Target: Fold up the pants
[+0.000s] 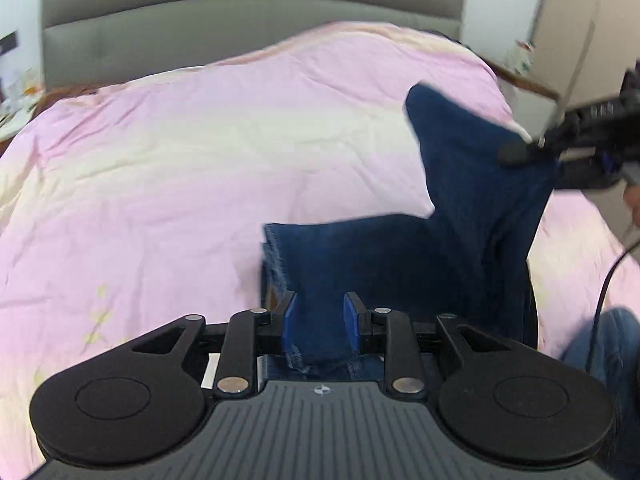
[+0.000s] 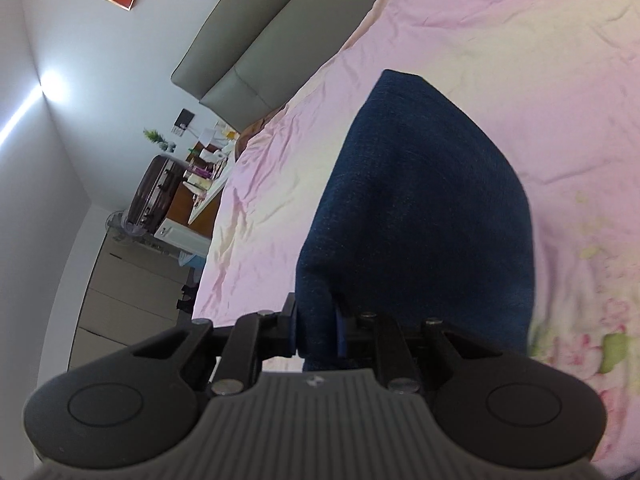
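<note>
Left claw (image 1: pixel 319 322) clamped on the hem, right claw (image 2: pixel 318 330) gripping the other end, the pants (image 1: pixel 472 216) hang lifted above the bed (image 1: pixel 160 160), fold looks underway, laying down and smoothing left.

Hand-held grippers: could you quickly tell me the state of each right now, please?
Left hand-held gripper: closed on the jeans, near the hem.
Right hand-held gripper: closed on the jeans.
</note>
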The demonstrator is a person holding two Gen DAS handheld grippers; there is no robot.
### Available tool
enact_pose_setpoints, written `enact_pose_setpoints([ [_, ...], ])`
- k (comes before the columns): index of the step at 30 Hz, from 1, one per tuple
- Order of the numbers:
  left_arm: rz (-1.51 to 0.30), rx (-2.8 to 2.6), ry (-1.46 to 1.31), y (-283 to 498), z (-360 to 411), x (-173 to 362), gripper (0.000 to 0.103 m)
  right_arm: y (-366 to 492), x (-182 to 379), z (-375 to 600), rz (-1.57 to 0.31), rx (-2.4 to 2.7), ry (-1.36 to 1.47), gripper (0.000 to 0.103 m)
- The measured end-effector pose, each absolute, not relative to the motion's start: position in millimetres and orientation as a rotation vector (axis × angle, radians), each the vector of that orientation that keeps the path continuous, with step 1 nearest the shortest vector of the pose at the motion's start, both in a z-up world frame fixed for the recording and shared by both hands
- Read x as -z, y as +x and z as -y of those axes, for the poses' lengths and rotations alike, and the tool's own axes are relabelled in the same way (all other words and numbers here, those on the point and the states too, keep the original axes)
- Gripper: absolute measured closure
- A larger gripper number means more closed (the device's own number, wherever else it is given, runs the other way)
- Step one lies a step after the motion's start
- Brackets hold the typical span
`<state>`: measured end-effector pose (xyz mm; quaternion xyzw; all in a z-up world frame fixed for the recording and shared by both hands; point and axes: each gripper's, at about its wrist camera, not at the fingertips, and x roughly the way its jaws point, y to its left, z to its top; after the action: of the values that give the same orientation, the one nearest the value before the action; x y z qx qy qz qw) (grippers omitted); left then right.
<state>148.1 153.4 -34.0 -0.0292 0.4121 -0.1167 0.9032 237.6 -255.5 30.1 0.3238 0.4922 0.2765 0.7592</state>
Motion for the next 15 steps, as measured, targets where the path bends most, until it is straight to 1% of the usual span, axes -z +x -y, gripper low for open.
enact_pose_setpoints([
  [3,-0.876,0.24,-0.183,156,-171,46,0.072,244,-15,204,-1.123,-0.641,0.697,0.09],
  [8,-0.889,0.249,-0.279,162,-192,61,0.072,248,34,128,-1.232,-0.661,0.652,0.09],
  [15,-0.894,0.265,-0.441,162,-219,81,0.072,254,97,71,-1.332,-0.661,0.58,0.089],
])
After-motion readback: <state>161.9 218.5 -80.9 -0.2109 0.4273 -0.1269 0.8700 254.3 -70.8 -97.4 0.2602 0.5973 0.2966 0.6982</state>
